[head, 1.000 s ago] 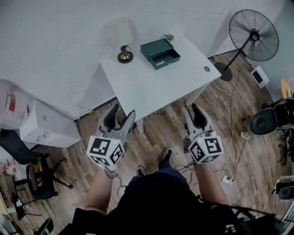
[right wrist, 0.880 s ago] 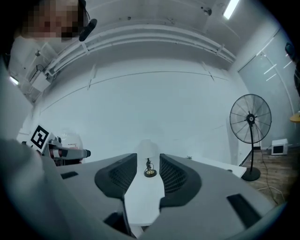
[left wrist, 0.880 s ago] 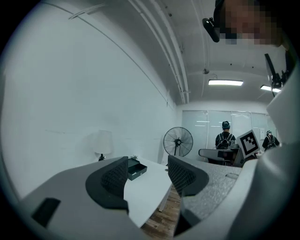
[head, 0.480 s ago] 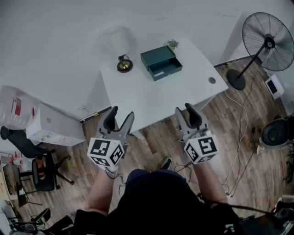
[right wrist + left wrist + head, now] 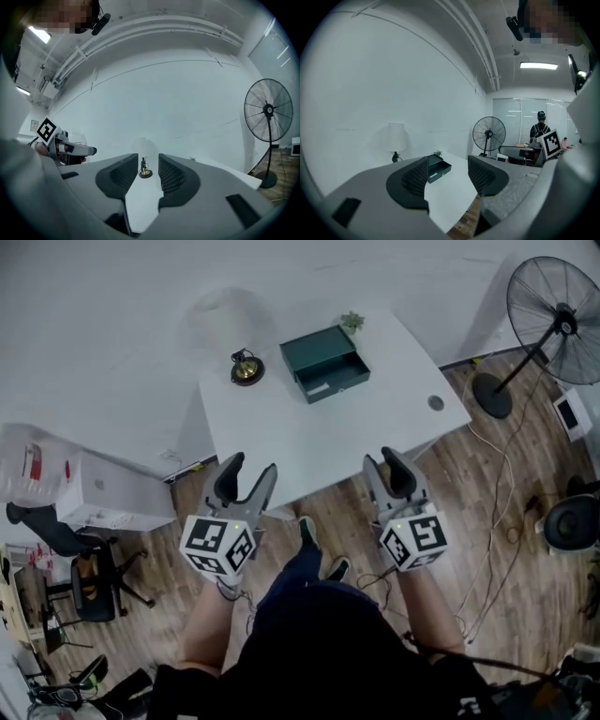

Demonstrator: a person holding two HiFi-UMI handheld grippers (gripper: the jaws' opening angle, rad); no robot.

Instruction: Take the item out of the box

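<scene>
Head view is showing the green box [image 5: 324,363] sitting on the white table [image 5: 309,442]'s far side, well apart from the left gripper [image 5: 249,470], gaping empty, and the right gripper [image 5: 382,460], its empty jaws closing.

From my end:
- table [image 5: 309,442] smooth matt white, laminate-ish
- box [image 5: 325,362] dark green, I'd say painted metal, slight sheen
- lamp base [image 5: 247,371] shiny brass look
- floor [image 5: 450,493] wood planks, satin
- fan [image 5: 561,315] black wire grille
- left gripper [image 5: 447,174] matt grey plastic, pads [image 5: 416,177] black, finely textured
</scene>
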